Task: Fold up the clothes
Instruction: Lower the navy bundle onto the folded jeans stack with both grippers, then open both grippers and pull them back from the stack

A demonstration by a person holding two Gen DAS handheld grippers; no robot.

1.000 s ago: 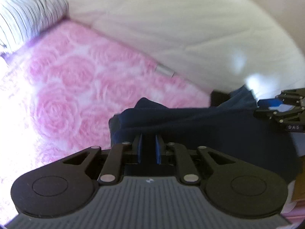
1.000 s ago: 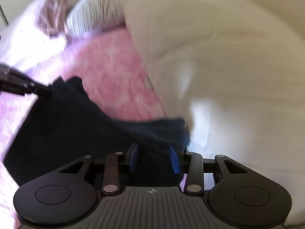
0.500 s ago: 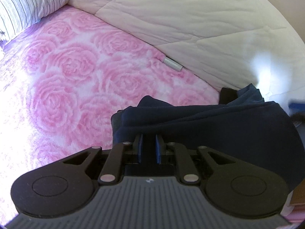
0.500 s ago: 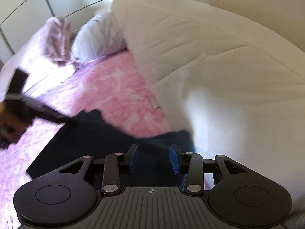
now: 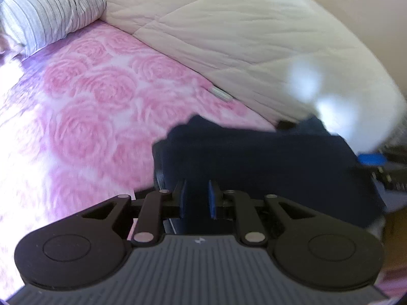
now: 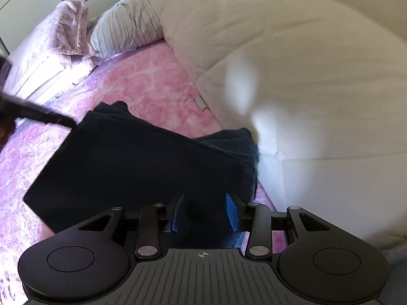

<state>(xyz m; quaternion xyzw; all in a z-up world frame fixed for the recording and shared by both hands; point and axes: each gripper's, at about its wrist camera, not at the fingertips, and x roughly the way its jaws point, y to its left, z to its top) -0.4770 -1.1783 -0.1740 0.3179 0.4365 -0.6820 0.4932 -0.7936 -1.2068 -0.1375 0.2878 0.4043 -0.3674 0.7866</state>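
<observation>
A dark navy garment (image 5: 267,162) lies folded flat on the pink rose bedspread (image 5: 96,106); it also shows in the right wrist view (image 6: 137,167). My left gripper (image 5: 197,198) has its blue pads a narrow gap apart with the garment's near edge between them. My right gripper (image 6: 206,212) is open over the garment's right end, with nothing held. The right gripper also shows blurred at the right edge of the left wrist view (image 5: 386,170). The left gripper shows blurred at the garment's far left corner in the right wrist view (image 6: 38,114).
A thick cream duvet (image 5: 254,38) is heaped along the far and right side of the bed (image 6: 305,89). A striped pillow (image 5: 48,12) lies at the head, with a pink pillow (image 6: 58,33) beside it. A small grey tag (image 5: 220,94) sits at the duvet's edge.
My right gripper let go of the garment's right end, pulled back, then came back over it, open. The garment now lies flat. My left gripper's pads parted slightly and the view tilted up.
</observation>
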